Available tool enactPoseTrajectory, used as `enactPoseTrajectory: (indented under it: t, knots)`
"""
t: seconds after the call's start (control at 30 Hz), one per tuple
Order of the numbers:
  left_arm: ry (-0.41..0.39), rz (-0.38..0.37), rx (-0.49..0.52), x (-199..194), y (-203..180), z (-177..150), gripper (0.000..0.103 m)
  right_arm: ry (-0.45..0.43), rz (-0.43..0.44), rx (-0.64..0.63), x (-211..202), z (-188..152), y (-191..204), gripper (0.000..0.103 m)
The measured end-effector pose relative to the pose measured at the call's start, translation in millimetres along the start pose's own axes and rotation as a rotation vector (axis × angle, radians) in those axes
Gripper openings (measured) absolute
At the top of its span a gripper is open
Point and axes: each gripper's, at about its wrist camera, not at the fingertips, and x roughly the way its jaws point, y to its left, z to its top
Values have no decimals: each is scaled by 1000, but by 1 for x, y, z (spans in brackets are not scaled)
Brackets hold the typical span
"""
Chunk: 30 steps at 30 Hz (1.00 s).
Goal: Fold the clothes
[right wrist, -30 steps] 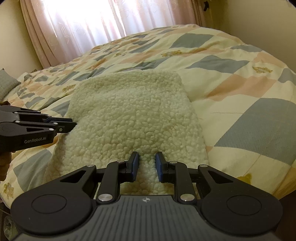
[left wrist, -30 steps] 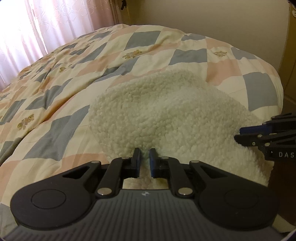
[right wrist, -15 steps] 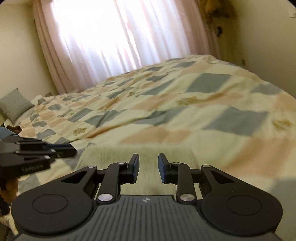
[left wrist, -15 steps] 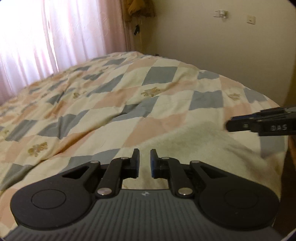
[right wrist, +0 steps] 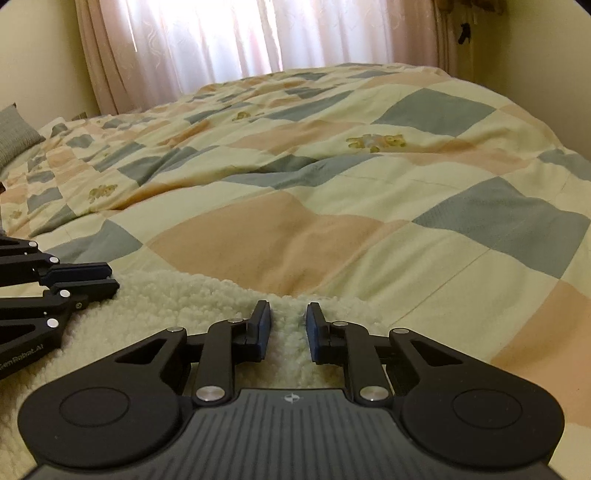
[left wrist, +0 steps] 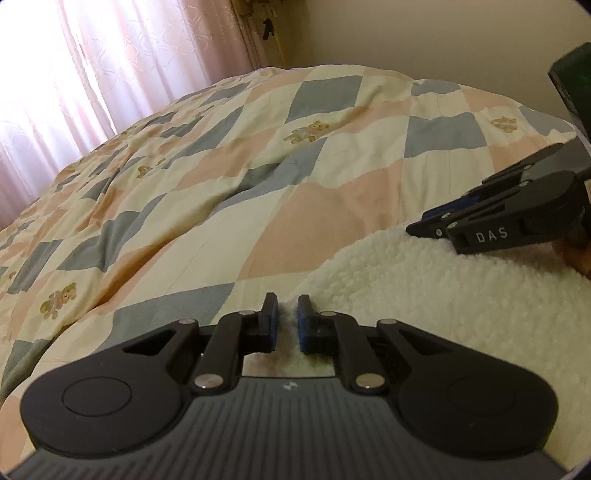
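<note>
A cream fleece garment (left wrist: 424, 295) lies at the near edge of the bed, its fluffy side up. My left gripper (left wrist: 287, 314) is shut on its left end, with pile showing between the blue pads. In the right wrist view the same fleece (right wrist: 184, 299) spreads to the left and under the tool. My right gripper (right wrist: 288, 321) is shut on its far edge, a tuft filling the gap. Each tool shows in the other's view: the right gripper (left wrist: 436, 225) rests low over the fleece, and the left gripper (right wrist: 99, 277) sits at the left edge.
A checked quilt (right wrist: 332, 166) in cream, peach and grey-blue covers the whole bed and is rumpled in the middle. Pink curtains (right wrist: 258, 33) hang behind it. A grey pillow (right wrist: 14, 133) lies far left. A dark object (left wrist: 576, 81) stands by the right wall.
Both grippers lifted the near edge of the fleece, carried it forward over the garment and came down. The fleece now lies close under the tools, with far more quilt showing beyond.
</note>
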Motion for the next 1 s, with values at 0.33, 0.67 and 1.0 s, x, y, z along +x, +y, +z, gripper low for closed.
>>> enactPoseTrajectory:
  t: [0.33,0.67,1.0]
  knots:
    - [-151,-47,-55,-130,4,-18,12,-207,97,149,-151,-20,-6,29]
    - [-28,-101,6,-119,-50,-64,11,-40,43,68,-155,-115,57,22]
    - [7,-11,50,-138,-69,-59,11,-27,9,67,-168,-111,63,24]
